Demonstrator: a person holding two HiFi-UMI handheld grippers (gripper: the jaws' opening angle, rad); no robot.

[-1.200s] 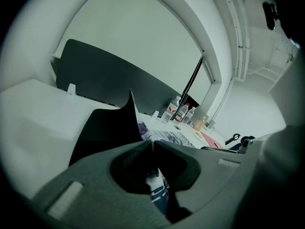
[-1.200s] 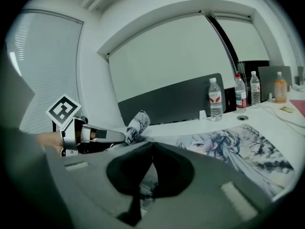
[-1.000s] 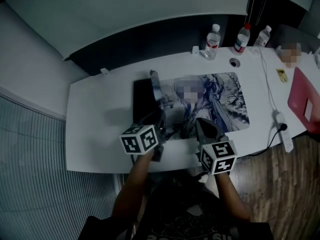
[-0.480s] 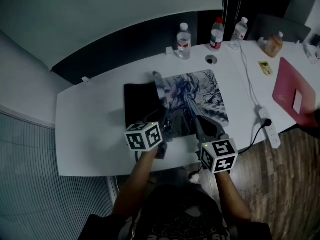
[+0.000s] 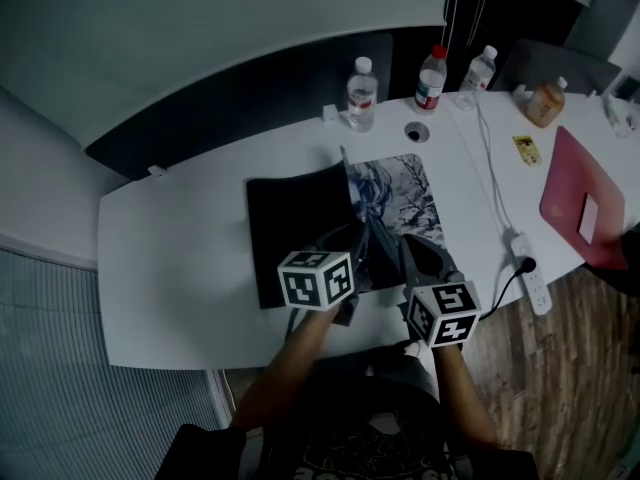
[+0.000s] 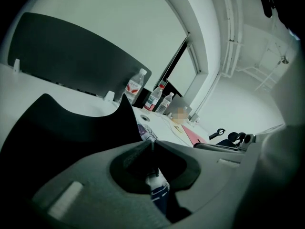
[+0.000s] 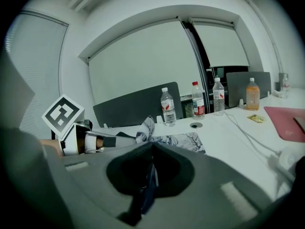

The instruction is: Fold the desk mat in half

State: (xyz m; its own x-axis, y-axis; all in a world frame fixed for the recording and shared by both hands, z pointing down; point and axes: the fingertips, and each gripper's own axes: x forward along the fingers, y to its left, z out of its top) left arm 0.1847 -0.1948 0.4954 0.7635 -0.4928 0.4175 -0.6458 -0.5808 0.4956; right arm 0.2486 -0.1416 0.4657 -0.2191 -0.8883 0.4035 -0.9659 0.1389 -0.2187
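The desk mat lies on the white table. Its black underside is turned up on the left and its printed face shows on the right. My left gripper is shut on the mat's near edge, with the black flap rising ahead of it. Just to its right, my right gripper is shut on the same edge. The right gripper view shows the left gripper beside a raised fold of the mat.
Three water bottles and an orange drink bottle stand along the table's far edge by a dark partition. A cable grommet, a yellow card, a red folder and a power strip lie to the right.
The upturned black underside has grown much wider and the visible printed part has shrunk. Both grippers still hold the near edge and have kept close together.
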